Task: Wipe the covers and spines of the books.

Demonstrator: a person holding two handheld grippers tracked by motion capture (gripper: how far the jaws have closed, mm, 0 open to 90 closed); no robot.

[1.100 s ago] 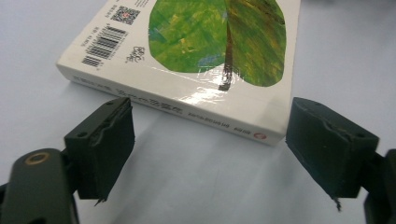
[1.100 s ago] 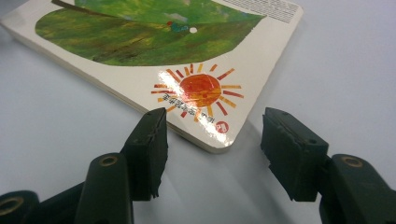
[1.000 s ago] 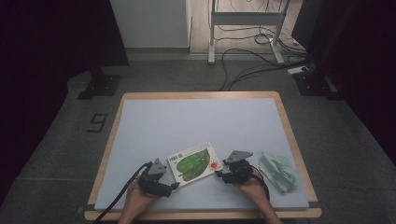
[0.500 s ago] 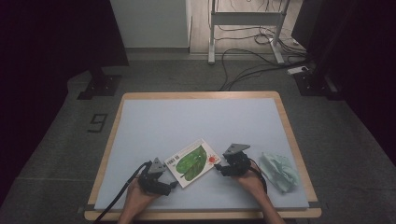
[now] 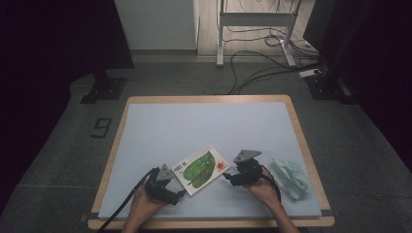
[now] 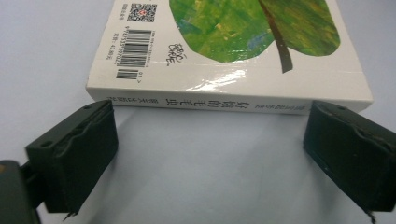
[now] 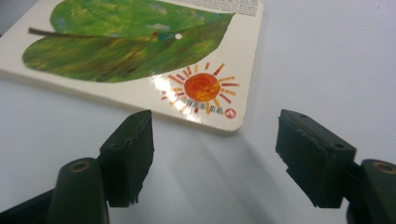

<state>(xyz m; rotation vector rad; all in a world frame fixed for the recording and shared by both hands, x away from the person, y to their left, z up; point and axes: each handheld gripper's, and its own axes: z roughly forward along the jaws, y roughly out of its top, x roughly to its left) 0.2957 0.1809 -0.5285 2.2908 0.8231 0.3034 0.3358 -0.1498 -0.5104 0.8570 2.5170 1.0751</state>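
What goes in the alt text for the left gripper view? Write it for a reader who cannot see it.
A white book with a green leaf on its cover lies flat on a pale blue table, spine and barcode facing the camera. The left gripper has its two black jaws wide open just short of the spine, not touching it.

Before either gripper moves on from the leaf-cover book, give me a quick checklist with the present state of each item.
1. Book lies flat on the table mat, cover up: ok.
2. Left gripper has just been opening, jaws apart, nothing between them, short of the spine: ok.
3. Right gripper has just been opening, jaws apart, clear of the sun corner: ok.
4. Pale green cloth lies apart from the book, beside the right hand: ok.
5. Book is fully closed: cannot tell.
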